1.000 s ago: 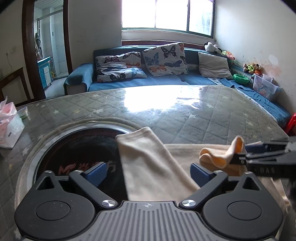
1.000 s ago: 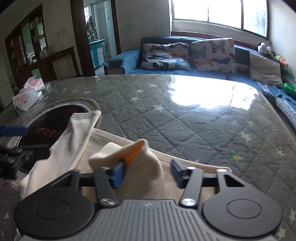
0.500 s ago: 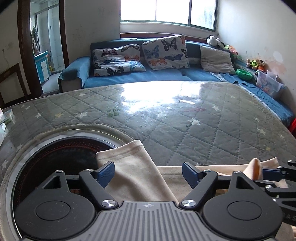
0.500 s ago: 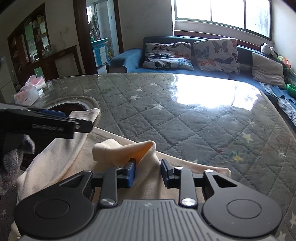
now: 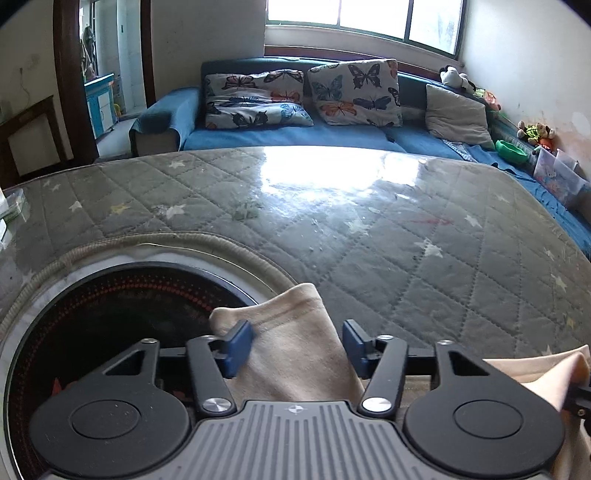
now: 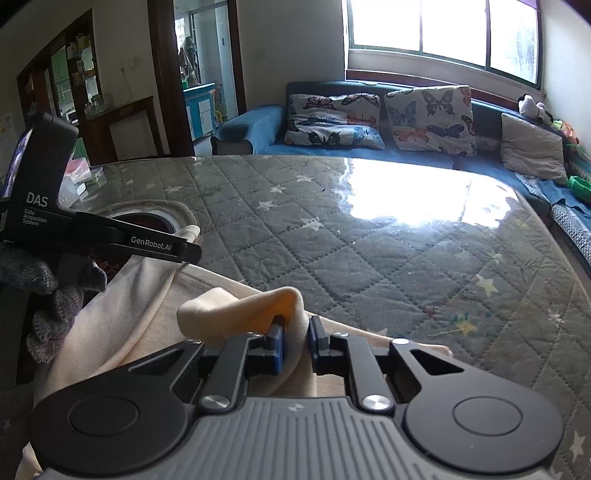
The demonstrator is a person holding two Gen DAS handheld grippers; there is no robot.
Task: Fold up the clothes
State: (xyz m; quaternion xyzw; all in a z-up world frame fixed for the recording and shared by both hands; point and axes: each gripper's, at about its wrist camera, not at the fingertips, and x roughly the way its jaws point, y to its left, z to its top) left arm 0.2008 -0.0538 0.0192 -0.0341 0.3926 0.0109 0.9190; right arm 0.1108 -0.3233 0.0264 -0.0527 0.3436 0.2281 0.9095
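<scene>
Quilted table [image 5: 369,236], cream garment [image 5: 295,354] between closing fingers [image 5: 240,341].

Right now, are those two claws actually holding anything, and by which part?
The right claw is closing on a bunched fold of the cream garment. The left claw is closing around its sleeve end, not yet gripping.

Quilted grey star-print table cover [image 5: 369,236] under glare; round dark inset [image 5: 110,321], perhaps a cooktop. Beyond: blue sofa [image 5: 295,134], two butterfly cushions [image 5: 354,92], plain grey cushion [image 5: 456,116], bright window [image 6: 443,33].
</scene>
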